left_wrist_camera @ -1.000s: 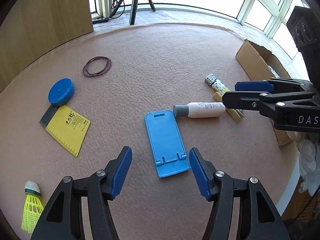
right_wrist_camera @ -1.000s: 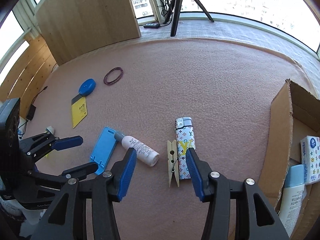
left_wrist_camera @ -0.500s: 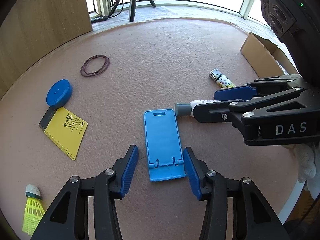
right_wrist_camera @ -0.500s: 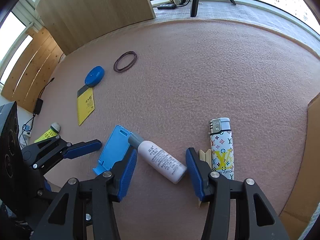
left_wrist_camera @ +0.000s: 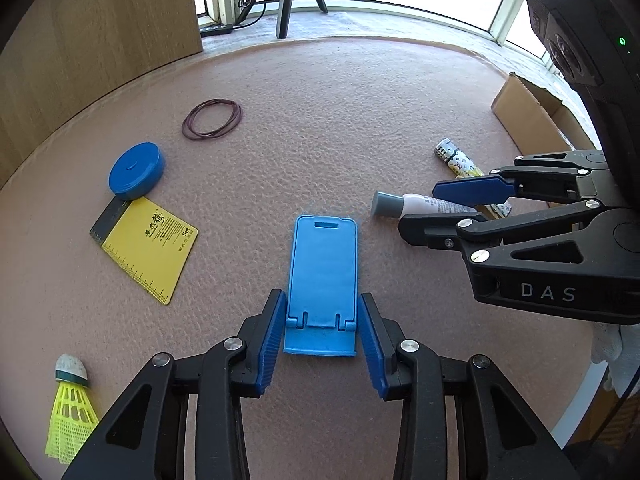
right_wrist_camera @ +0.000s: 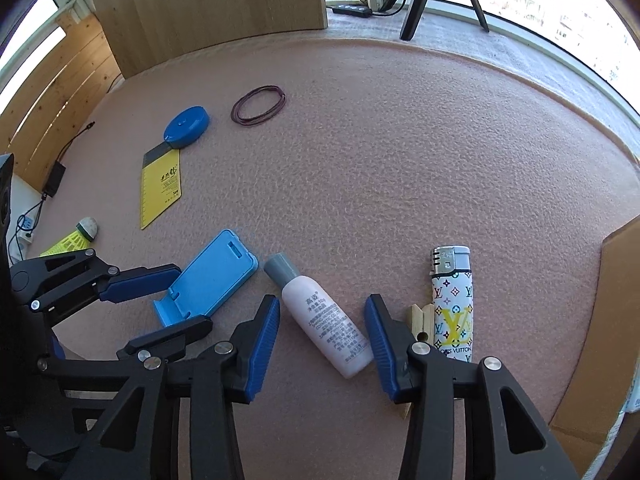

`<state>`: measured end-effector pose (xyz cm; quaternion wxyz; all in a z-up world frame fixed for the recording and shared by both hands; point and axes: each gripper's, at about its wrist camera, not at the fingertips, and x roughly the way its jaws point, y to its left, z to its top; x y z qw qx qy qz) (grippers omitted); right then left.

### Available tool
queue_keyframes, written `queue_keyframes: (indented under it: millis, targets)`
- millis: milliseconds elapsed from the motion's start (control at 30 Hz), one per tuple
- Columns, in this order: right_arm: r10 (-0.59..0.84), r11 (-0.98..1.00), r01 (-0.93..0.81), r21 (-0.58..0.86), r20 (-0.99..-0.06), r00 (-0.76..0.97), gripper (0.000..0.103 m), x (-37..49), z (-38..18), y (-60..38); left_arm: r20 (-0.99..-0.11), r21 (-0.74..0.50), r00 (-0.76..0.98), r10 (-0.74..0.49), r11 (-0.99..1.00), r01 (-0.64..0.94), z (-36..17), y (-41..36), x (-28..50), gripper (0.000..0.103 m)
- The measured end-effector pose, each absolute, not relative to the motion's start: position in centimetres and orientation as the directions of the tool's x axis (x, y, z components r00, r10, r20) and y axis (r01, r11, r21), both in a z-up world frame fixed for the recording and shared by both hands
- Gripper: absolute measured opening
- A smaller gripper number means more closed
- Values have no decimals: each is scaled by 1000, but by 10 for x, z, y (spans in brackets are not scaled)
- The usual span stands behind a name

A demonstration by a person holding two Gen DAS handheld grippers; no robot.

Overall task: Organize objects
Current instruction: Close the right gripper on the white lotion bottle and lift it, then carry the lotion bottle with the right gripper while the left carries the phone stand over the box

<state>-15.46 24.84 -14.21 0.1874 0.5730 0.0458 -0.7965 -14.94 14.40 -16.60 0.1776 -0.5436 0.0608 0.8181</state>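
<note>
**Both jaws closing around separate items**

The blue phone stand [left_wrist_camera: 322, 276] lies flat on the pink surface [left_wrist_camera: 360, 120], its hinged foot end between the jaws of the left gripper [left_wrist_camera: 322, 334], which are closing but not yet pressing it. At its 2 o'clock, the small white bottle [right_wrist_camera: 324, 316] lies slanted between the closing jaws of the right gripper [right_wrist_camera: 322, 344], also ungripped. A wooden clothespin [right_wrist_camera: 420, 320] and patterned lighter [right_wrist_camera: 454, 304] sit just beyond at 3 o'clock. A yellow card [left_wrist_camera: 148, 244] lies at 9 o'clock.
</note>
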Motion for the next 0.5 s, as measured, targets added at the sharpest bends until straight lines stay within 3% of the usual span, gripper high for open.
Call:
queue_keyframes:
  millis: [233,500]
  targets:
    - [-232,-935,330,132,-930,-285,19,-150,-142,255,-908,-132,-341,244,-938,-320,-165,132,-142,39]
    - [-318,-934,258,248,-905,-284,19,-126,-135,277,-898,-206,-326,294,-938,-279,-160,122,-126,39]
